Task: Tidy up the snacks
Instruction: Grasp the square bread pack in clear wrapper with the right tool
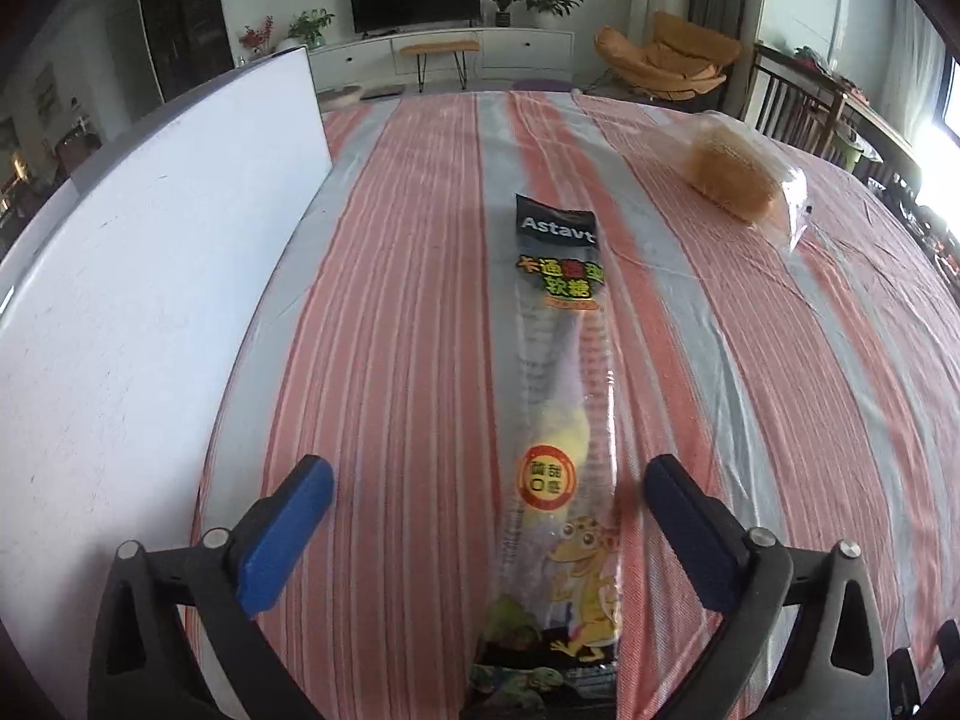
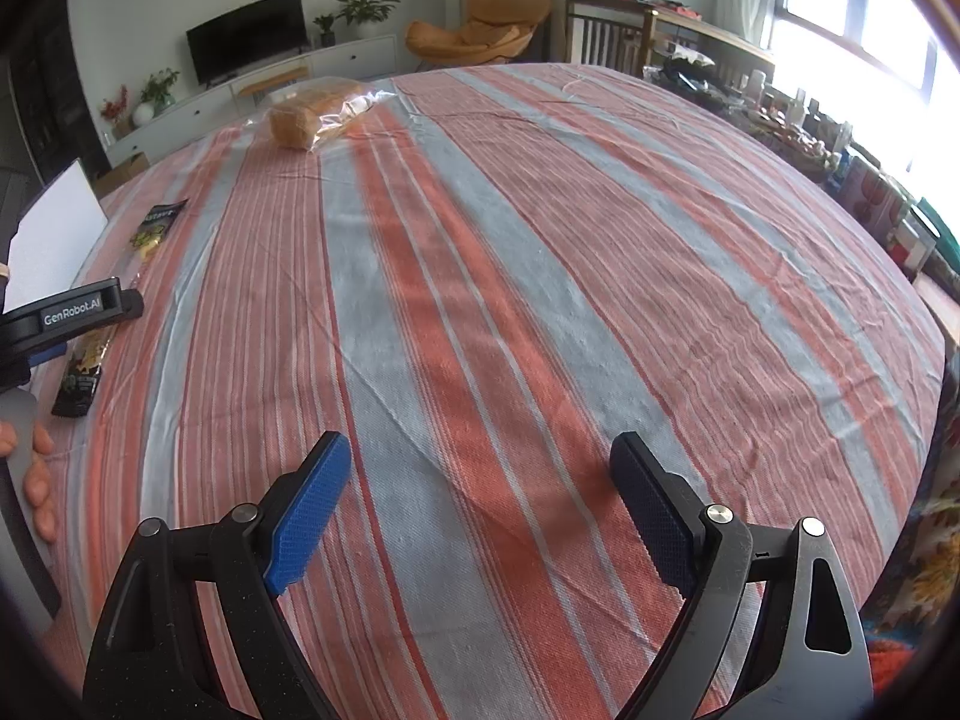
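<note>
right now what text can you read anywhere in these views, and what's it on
"Astavt": black top band of the long candy packet, last letters cut by the edge.
"GenRobot.AI": side of the left gripper, seen from the right wrist view.
Chinese characters on the packet's green heading and round orange badge: too blurred to quote surely.

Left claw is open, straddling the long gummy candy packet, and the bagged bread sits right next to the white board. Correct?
Not quite. The left claw is open around the gummy candy packet, but the bagged bread lies far across the striped tablecloth, on the opposite side from the white board. The left wrist view shows this.
</note>
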Motion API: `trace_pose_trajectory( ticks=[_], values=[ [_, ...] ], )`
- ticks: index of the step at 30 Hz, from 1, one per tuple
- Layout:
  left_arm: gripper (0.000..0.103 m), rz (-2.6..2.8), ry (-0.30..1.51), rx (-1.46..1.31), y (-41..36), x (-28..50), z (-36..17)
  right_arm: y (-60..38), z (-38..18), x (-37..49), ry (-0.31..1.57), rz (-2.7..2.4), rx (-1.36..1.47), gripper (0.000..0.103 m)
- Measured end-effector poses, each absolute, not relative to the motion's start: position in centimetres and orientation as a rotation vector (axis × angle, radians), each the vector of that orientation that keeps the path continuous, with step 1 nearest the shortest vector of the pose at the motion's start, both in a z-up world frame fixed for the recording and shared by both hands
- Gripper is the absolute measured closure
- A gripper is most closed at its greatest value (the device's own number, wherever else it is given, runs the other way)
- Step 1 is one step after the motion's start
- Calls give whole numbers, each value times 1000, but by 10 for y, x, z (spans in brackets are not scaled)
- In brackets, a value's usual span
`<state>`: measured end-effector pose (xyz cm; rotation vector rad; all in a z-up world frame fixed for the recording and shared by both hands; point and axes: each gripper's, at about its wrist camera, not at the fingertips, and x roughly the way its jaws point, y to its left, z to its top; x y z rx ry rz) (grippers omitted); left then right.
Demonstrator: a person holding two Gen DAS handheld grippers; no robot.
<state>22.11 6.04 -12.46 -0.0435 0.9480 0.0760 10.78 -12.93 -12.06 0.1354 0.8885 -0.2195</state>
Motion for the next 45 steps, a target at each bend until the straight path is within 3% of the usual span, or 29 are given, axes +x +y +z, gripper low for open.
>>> trace_pose_trajectory(
  ticks=[25,35,41,45],
  values=[
    [0,78,943,-42,59,223,-123,-141,-112,126,949,-48,177,14],
    [0,78,943,-45,58,223,-124,-124,-40,292,867,273,-245,14],
    [0,77,943,-45,59,223,-123,-77,-48,396,855,374,-415,14],
    [0,78,943,-45,59,224,-124,-56,-85,451,961,340,-466,14]
  ],
)
